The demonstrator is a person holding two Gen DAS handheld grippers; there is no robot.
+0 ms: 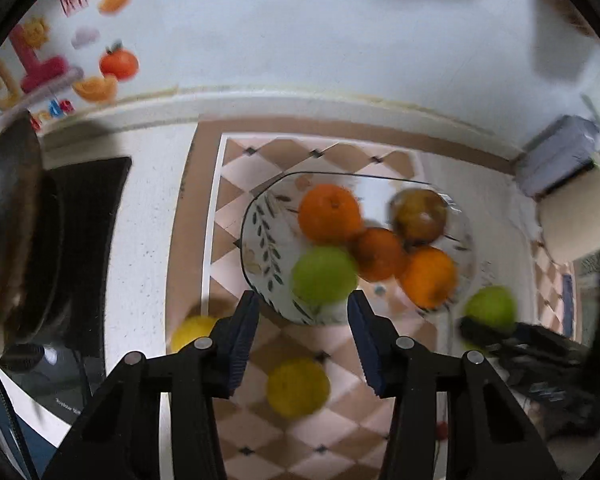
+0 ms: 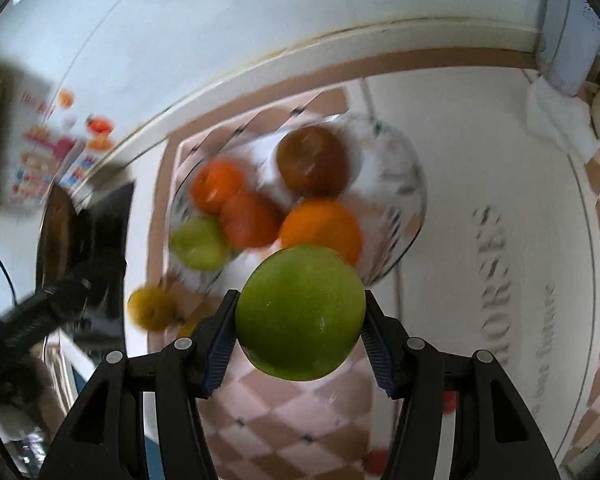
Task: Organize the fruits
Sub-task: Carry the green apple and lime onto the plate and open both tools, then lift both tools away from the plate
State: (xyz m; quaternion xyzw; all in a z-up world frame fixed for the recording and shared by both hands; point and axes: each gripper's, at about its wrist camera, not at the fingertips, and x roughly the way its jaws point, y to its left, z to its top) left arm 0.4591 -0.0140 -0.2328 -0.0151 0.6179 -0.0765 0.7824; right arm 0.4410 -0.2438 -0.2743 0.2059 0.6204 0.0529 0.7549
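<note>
- As seen from the left wrist, the left gripper (image 1: 303,300) points down at a checkered cloth (image 1: 332,432), its two blue-padded fingers (image 1: 242,344) spread apart with nothing between them.
- Beyond the fingertips stands a glass bowl (image 1: 260,236) with a leaf pattern; it holds two bright oranges (image 1: 329,213), a darker orange (image 1: 378,254), a brownish fruit (image 1: 420,216) and a green apple (image 1: 324,274), all packed close together.
- On the cloth, outside the bowl, lie two yellow lemons: one (image 1: 298,386) between the fingers in the picture, the other (image 1: 190,332) partly hidden behind the left finger.
- At the right edge a second green apple (image 1: 492,306) sits in the other gripper (image 1: 500,332), which is blurred here.
- A dark pan (image 1: 16,240) fills the left edge, and a fruit poster (image 1: 60,56) hangs on the wall behind it.

- As seen from the right wrist, the right gripper (image 2: 300,316) pinches the green apple (image 2: 300,312) between its pads, one pad pressing on each side; the apple hangs above the cloth (image 2: 284,432), just in front of the bowl (image 2: 400,200).
- Inside the bowl the same fruits appear: the brownish fruit (image 2: 314,160) at the back, oranges (image 2: 322,226) in the middle, and the other green apple (image 2: 198,242) at the left rim.
- One lemon (image 2: 152,308) lies on the cloth left of the bowl; the second lemon (image 2: 188,326) is mostly hidden behind the left finger.
- Right of the cloth, the pale table (image 2: 460,140) bears grey lettering (image 2: 496,280).
- The whole view is blurred.
</note>
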